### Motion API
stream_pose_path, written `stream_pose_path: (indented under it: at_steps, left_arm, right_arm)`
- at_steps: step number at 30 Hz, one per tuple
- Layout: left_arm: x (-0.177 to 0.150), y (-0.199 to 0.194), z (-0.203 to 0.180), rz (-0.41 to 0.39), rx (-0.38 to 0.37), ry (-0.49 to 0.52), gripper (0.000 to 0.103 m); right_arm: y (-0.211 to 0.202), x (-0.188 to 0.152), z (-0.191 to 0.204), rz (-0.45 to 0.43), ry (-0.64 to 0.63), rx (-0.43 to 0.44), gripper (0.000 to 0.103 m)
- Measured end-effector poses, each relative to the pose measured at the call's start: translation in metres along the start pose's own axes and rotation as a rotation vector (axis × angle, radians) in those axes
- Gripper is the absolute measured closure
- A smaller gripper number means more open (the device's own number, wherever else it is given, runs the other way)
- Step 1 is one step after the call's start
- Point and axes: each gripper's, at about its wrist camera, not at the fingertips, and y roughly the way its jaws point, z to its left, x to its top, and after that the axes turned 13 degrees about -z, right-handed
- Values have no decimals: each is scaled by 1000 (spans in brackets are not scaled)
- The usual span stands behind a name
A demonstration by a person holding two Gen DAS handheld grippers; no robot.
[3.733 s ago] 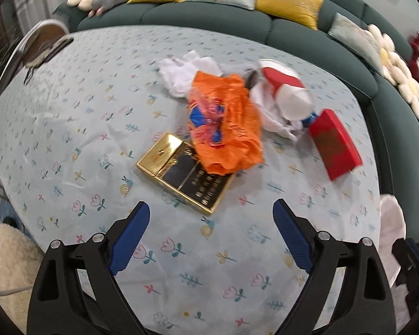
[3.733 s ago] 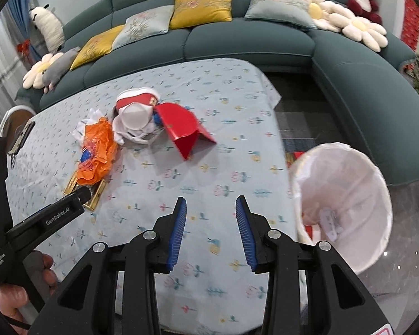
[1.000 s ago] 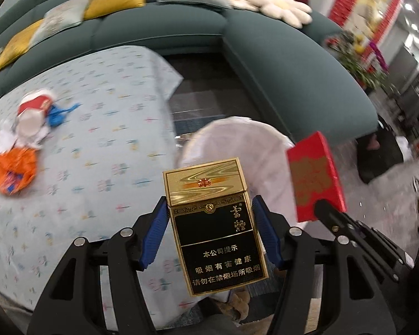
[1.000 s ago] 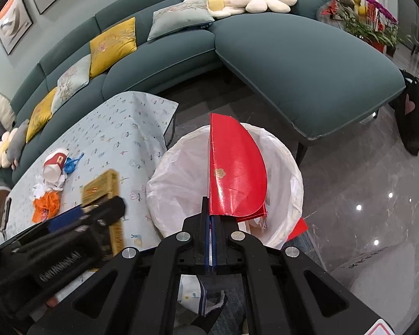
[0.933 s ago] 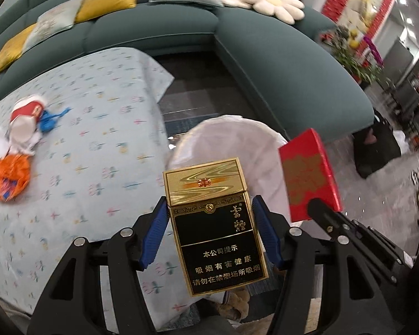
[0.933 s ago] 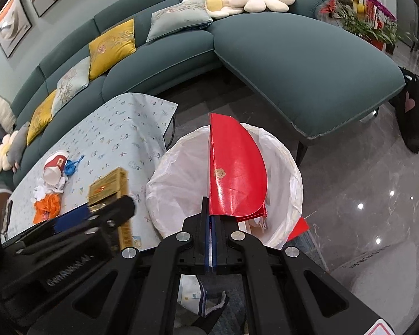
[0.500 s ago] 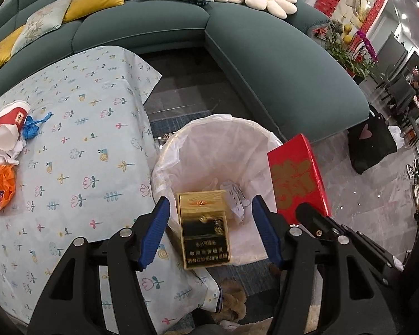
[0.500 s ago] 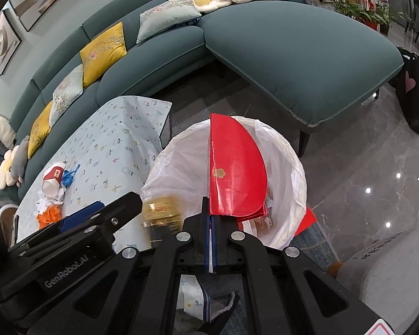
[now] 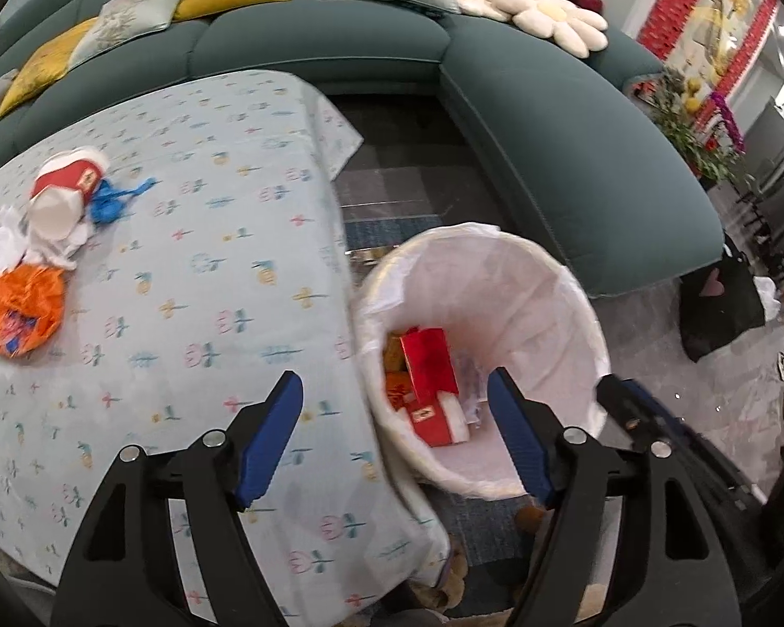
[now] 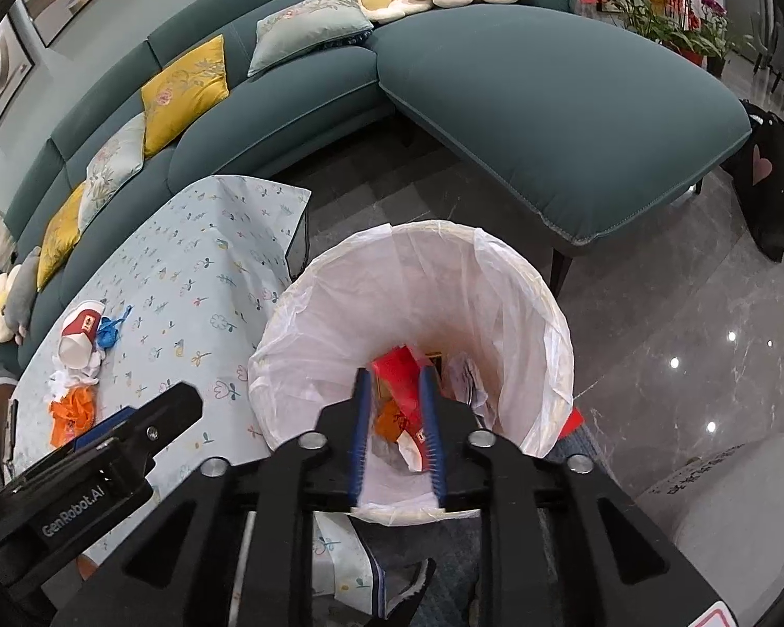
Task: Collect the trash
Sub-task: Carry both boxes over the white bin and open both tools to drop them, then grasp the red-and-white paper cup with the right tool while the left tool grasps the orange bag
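Trash on the table (image 9: 266, 282), namely the orange wrapper (image 9: 18, 308) and paper cup (image 9: 60, 198), was up next, since the left gripper (image 9: 394, 436) and right gripper (image 10: 394, 431) had just been opening empty above the lined bin (image 9: 549, 282), red box (image 9: 428, 366) already dropped in

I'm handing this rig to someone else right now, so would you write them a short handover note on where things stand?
Left gripper: open, empty, its jaws just widened; it hangs over the table edge beside the bin.
Right gripper: jaws just parted, nothing between them, over the bin.
Bin, lined with a white bag, stands on the floor by the table.
Done: the red box lies in the bin with other trash.
Left on the table: the red and white paper cup, blue scrap, white tissue and orange wrapper, all clustered at the far end.
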Motion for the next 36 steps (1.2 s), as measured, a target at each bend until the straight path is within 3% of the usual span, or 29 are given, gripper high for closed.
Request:
stream_pose_path:
  at_steps: [14, 19, 22, 24, 32, 36]
  left_arm:
    - [0, -20, 86, -41, 181, -156, 29]
    - [-4, -26, 132, -40, 260, -231, 29]
    - [-6, -29, 157, -35, 300, -280, 26]
    - [-7, -34, 177, -42, 345, -306, 19]
    - [-8, -40, 256, -41, 451, -413, 18]
    - [-4, -38, 286, -37, 493, -420, 18]
  right_arm:
    - [-6, -2, 23, -20, -120, -8, 78]
    - [-12, -8, 43, -18, -135, 20, 71]
    - [-13, -15, 64, -5, -158, 47, 70]
    - [-13, -20, 82, 3, -181, 70, 67]
    - [-1, -35, 160, 40, -272, 159, 62]
    - [11, -44, 195, 65, -309, 194, 62]
